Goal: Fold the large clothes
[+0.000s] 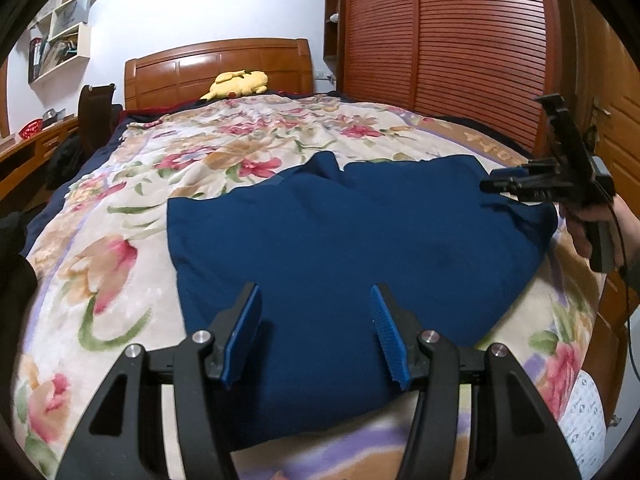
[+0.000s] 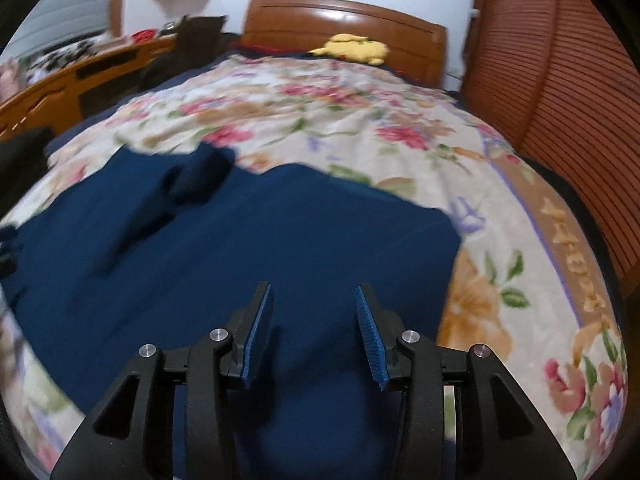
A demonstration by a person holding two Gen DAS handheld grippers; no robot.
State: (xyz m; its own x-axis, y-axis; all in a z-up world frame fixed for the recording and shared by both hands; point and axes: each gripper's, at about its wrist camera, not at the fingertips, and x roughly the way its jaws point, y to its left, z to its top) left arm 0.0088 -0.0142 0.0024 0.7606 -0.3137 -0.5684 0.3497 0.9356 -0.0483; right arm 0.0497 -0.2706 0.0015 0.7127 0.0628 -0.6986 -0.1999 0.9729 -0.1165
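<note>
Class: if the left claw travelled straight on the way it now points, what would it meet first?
Probably the dark blue garment spread on the floral blanket; the open left claw angles down onto it. Exact depth is unclear.

Left gripper (image 1: 316, 320): black plastic linkage arms with triangular cut-outs, seen at the bottom of the left wrist view.
Left fingers (image 1: 242, 334): black backings faced with blue ribbed pads.
Left screws: four round silver pivot caps sat across the top of the linkage.
Right gripper (image 2: 314, 320): same black build with triangular cut-outs, filling the bottom of the right wrist view; four silver caps.
Right fingers (image 2: 370, 334): blue ridged pads on black backings.
Right gripper from the side (image 1: 536, 184): at right edge of the left wrist view, a black frame with an upright bracket, a grey handle and a thin dark cable hanging below.
Hand (image 1: 592, 224): wrapped the handle; a dark grey cuff showed at the frame edge.
</note>
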